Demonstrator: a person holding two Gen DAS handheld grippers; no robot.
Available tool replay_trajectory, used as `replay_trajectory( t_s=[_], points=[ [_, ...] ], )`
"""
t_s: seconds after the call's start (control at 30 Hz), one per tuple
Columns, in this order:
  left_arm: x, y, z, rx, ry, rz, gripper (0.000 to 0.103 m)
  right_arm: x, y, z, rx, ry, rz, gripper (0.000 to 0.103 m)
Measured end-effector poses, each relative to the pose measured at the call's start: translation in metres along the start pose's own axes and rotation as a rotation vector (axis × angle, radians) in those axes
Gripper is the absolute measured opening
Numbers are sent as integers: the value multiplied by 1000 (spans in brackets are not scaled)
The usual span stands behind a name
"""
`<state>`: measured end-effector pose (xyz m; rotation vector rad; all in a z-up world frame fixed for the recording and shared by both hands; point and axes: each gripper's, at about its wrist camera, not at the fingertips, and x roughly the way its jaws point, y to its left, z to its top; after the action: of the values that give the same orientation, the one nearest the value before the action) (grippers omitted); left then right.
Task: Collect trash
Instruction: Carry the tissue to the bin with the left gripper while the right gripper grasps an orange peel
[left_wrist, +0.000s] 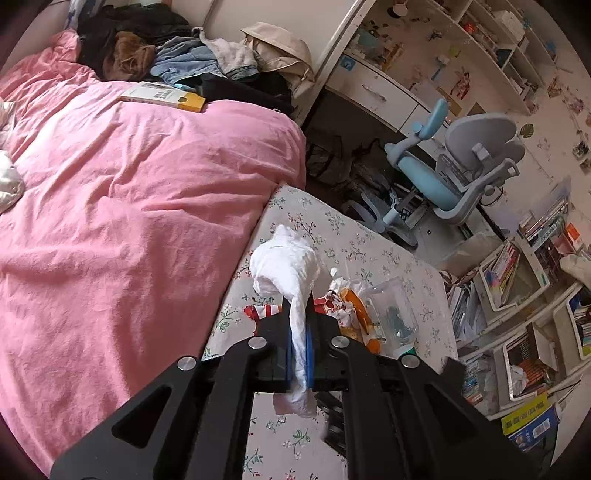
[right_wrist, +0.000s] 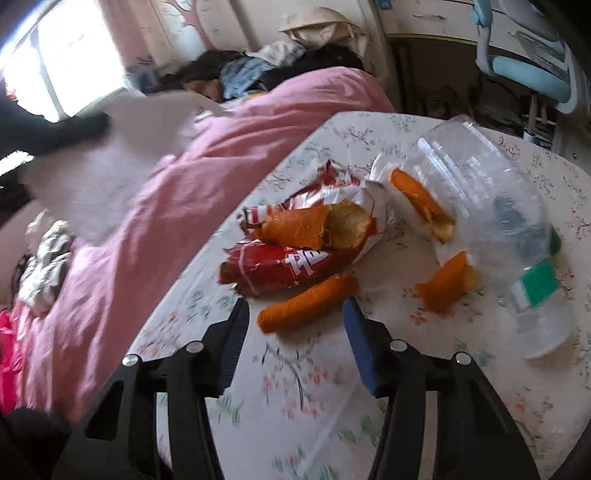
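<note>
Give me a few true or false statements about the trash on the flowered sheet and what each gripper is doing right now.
1. The left gripper is clamped on a white tissue. True.
2. The right gripper grips the clear plastic bottle. False: its jaws are open around an orange peel strip.
3. The red snack wrapper lies on the flowered sheet. True.
4. The bottle stands upright. False: it lies on its side.

Red snack wrapper (right_wrist: 291, 254): large white characters, partly creased, not legible as a word. Yellow-ended box (left_wrist: 162, 96) on the pink duvet: print too small to read. Bottle label (right_wrist: 535, 282): green and white, no text readable. Book spines (left_wrist: 546, 221): lettering blurred.
</note>
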<state>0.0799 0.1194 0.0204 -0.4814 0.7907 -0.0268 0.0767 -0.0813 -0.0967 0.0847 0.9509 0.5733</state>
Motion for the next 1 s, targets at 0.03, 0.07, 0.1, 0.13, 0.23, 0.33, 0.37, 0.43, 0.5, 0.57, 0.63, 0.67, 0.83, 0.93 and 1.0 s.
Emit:
replay_trajectory(
  t_s=[0.03,0.07,0.1,0.13,0.23,0.33,0.37,0.43,0.5,0.57,0.63,0.67,0.83,0.93,1.0],
  points=[
    [-1,-1,0,3,-3,0,5,2,1,1,2,-1,-14,47],
    [-2,-1,1,8,-6,-2,5,3,4,2,-12,-1,-41,45],
    [-3,-2,1,10,-9,-4,5,5,7,3,-32,8,-60,40],
    [-5,-2,2,12,-12,-8,5,5,9,4,-48,15,-74,36],
    [-9,-1,4,10,-20,-29,5,1,8,2,-92,44,-97,21],
    [-12,0,5,7,-25,-42,5,-15,-1,-3,-96,54,-99,15],
    [-13,1,4,7,-26,-44,5,-18,-2,-4,-98,52,-99,14],
    [-13,1,4,7,-26,-46,5,-34,-5,-11,-103,46,-91,14],
    [-13,1,3,8,-19,-61,5,-50,-5,-17,-100,34,-76,14],
    [-12,-1,1,18,-15,-73,5,-66,-5,-23,-98,20,-53,14],
    [-13,-5,-2,40,-13,-79,5,-83,-1,-32,-108,12,-31,14],
    [-13,-8,-5,53,-11,-78,5,-93,3,-41,-122,12,-19,14],
    [-20,-17,-34,103,19,-87,5,-129,17,-97,-200,71,8,14],
    [-27,-23,-59,125,44,-103,5,-134,15,-129,-209,131,12,14],
    [-32,-24,-77,131,62,-114,5,-133,12,-144,-206,169,12,14]
  ],
)
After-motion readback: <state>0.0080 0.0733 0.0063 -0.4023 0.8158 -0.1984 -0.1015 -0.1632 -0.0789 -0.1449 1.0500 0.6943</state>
